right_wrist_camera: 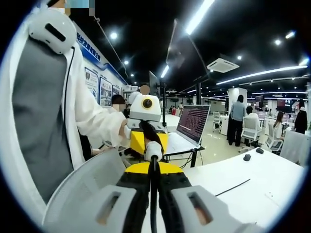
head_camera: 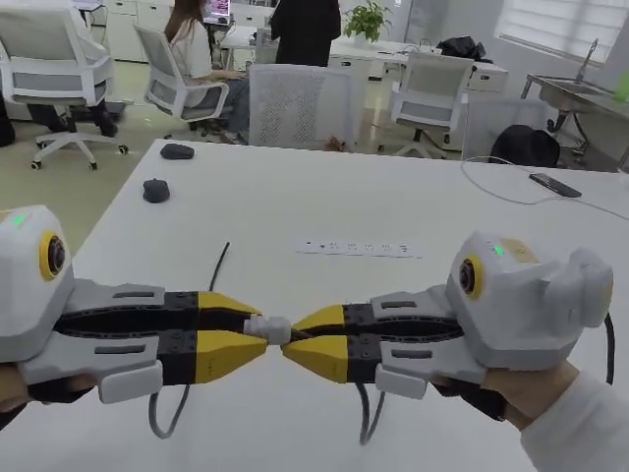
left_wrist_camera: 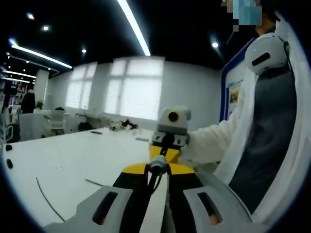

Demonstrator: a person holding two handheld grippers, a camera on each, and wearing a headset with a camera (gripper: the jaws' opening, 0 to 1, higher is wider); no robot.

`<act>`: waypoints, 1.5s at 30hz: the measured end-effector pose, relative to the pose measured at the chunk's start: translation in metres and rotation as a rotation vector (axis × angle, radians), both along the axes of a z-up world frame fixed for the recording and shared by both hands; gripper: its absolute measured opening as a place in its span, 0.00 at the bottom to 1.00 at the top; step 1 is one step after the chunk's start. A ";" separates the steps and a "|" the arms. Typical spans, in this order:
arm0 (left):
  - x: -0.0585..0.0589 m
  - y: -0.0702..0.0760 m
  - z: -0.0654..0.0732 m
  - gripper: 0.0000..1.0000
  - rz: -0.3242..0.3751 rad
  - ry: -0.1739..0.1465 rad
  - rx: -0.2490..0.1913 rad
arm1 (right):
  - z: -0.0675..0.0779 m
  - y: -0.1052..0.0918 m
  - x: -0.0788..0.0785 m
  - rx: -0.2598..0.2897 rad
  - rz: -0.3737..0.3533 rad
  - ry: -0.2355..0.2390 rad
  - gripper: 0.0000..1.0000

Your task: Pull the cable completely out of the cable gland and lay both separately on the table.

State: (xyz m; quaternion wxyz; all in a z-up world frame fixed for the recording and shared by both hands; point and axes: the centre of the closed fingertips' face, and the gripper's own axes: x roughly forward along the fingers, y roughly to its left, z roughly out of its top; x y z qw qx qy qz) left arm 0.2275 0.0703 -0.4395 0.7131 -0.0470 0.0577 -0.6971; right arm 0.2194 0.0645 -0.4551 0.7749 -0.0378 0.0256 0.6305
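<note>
The left gripper [head_camera: 257, 332] has its yellow jaws pressed together on the pale cable gland [head_camera: 267, 326], held at the very tips. Facing it tip to tip, the right gripper [head_camera: 293, 342] is clamped on the black cable [right_wrist_camera: 153, 190], which runs back between its jaws from just beside the gland. Cable and gland are joined and held in the air above the near edge of the white table [head_camera: 413, 202].

Behind the left gripper, a thin black strand [head_camera: 218, 265] lies on the tabletop. Farther out rests a white power strip [head_camera: 359, 248]. Two dark mice sit toward the far left corner, one nearer [head_camera: 155, 191] and one farther [head_camera: 177, 151]. A dark flat device [head_camera: 555, 184] lies at the far right with a thin grey lead curving from it.

A white mesh chair [head_camera: 300, 106] stands at the table's far edge. Beyond it are more office chairs, desks, seated people, a potted plant [head_camera: 366, 20] and a window with blinds [head_camera: 560, 29].
</note>
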 end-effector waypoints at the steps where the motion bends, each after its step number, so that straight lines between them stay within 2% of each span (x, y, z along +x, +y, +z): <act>1: 0.001 0.000 0.002 0.16 0.004 -0.004 -0.009 | 0.002 -0.001 0.001 0.006 -0.002 0.002 0.02; 2: 0.001 -0.001 0.003 0.16 0.005 -0.005 -0.018 | 0.003 -0.001 0.001 0.012 -0.004 0.002 0.02; 5: 0.002 -0.002 0.007 0.17 -0.006 0.018 -0.043 | 0.007 -0.003 0.000 0.036 -0.003 0.002 0.02; 11: 0.008 -0.003 0.010 0.24 0.010 0.017 -0.070 | 0.011 -0.004 -0.001 0.065 -0.003 0.008 0.02; 13: 0.005 -0.004 0.011 0.22 -0.007 0.035 -0.079 | 0.012 -0.004 0.000 0.068 -0.005 0.009 0.02; 14: 0.000 -0.006 0.011 0.24 -0.036 0.051 -0.082 | 0.014 -0.003 0.001 0.080 -0.008 0.009 0.02; 17: -0.003 -0.012 0.009 0.32 -0.041 0.036 -0.075 | 0.017 -0.001 0.001 0.092 0.001 0.010 0.02; 18: -0.002 -0.013 0.008 0.29 -0.039 0.032 -0.069 | 0.017 0.000 0.001 0.092 0.004 0.008 0.02; 20: -0.001 -0.014 0.005 0.17 -0.045 0.038 -0.057 | 0.018 0.002 -0.001 0.093 0.017 0.004 0.02; 21: 0.001 -0.013 0.008 0.17 -0.039 0.067 -0.081 | 0.018 0.004 -0.001 0.091 0.018 0.002 0.02; 25: 0.000 -0.008 0.012 0.17 -0.051 0.074 -0.108 | 0.021 0.004 -0.001 0.102 0.023 0.006 0.02; 28: 0.002 -0.007 0.011 0.17 -0.049 0.100 -0.096 | 0.019 0.005 0.000 0.089 0.021 0.006 0.02; 31: 0.003 -0.006 0.011 0.16 -0.043 0.124 -0.102 | 0.017 0.005 0.001 0.083 0.019 0.008 0.02; 35: 0.006 -0.004 0.011 0.16 -0.029 0.156 -0.109 | 0.009 0.000 0.005 0.045 0.010 0.003 0.02; 37: 0.006 -0.003 0.008 0.16 -0.029 0.205 -0.102 | 0.004 -0.002 0.005 0.023 0.008 0.013 0.02; 38: 0.006 -0.002 0.007 0.16 -0.031 0.219 -0.102 | -0.001 -0.003 0.005 0.008 0.008 0.017 0.02; 40: 0.006 -0.001 0.006 0.16 -0.029 0.214 -0.104 | -0.010 -0.006 0.005 -0.031 0.010 0.019 0.02; 45: 0.006 0.000 0.003 0.16 -0.022 0.230 -0.098 | -0.033 -0.013 0.008 -0.117 -0.005 0.029 0.02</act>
